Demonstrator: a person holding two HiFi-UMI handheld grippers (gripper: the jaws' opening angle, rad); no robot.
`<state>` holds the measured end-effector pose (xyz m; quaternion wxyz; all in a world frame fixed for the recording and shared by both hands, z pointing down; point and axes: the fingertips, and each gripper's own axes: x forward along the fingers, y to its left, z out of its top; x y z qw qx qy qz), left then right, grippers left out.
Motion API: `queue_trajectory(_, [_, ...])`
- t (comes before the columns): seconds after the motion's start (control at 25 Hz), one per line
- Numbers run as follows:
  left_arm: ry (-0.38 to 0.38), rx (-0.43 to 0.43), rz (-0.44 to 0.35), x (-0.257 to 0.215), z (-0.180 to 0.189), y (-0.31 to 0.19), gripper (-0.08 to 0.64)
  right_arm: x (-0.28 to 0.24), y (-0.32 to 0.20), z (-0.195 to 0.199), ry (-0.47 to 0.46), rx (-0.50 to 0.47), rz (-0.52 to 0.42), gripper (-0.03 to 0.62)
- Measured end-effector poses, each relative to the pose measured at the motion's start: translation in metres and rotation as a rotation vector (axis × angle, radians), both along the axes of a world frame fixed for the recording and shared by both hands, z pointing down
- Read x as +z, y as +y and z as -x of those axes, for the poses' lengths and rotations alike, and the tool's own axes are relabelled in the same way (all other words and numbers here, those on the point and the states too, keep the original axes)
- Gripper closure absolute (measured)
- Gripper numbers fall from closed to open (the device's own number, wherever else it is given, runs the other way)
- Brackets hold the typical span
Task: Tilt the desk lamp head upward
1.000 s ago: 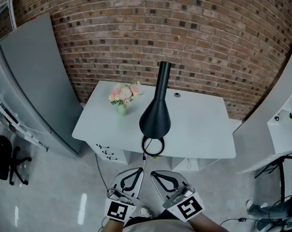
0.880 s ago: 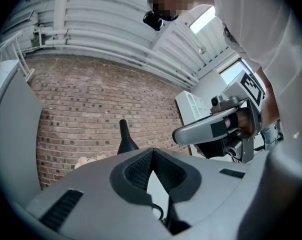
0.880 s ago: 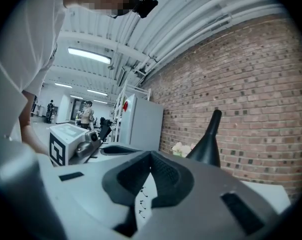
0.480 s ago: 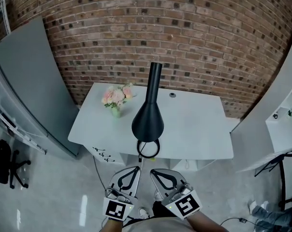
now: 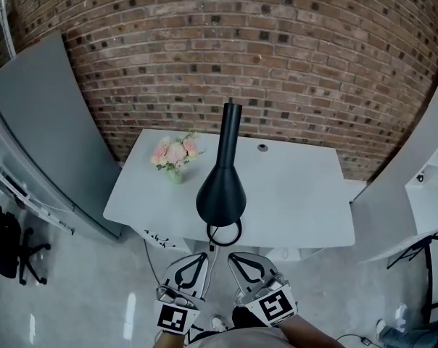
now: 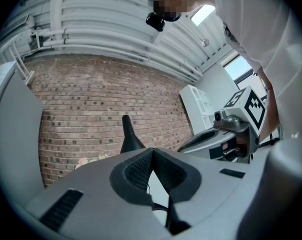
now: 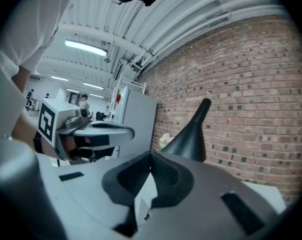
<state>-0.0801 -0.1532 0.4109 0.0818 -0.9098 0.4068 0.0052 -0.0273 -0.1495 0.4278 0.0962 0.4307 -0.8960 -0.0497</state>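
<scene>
on the table (image 5: 299,194), the little vase of flowers (image 5: 173,153) stands just left of the desk lamp (image 5: 227,136), so a sideways shove on the lamp head (image 5: 221,193) could knock it over. the lamp sits near the front edge, and a hard push might tip it. your left gripper (image 5: 203,258) has its jaws pressed together, empty, short of the lamp. your right gripper (image 5: 234,258) is the same.

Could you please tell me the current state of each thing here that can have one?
Left hand-held gripper: shut, empty.
Right hand-held gripper: shut, empty.
Lamp head: untouched, wide opening facing down.
Flowers: upright on the desk.
</scene>
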Motion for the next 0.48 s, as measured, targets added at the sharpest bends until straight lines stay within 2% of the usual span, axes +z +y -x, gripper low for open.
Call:
queue_trajectory(0.08, [-0.001, -0.016, 0.015, 0.002, 0.002, -0.002, 0.555, 0.009, -0.007, -0.002, -0.005, 0.006, 0.013, 0.575])
queue_trajectory(0.24, [-0.135, -0.005, -0.030, 0.005, 0.003, -0.006, 0.555, 0.024, -0.025, -0.005, -0.005, 0.021, 0.034, 0.575])
queue_trajectory(0.4, [-0.148, -0.028, -0.017, 0.007, 0.008, -0.014, 0.554, 0.036, -0.041, -0.005, -0.024, 0.030, 0.054, 0.575])
queue_trajectory(0.48, [-0.100, -0.056, 0.005, 0.006, 0.012, -0.018, 0.555, 0.039, -0.044, -0.004, -0.024, 0.025, 0.057, 0.575])
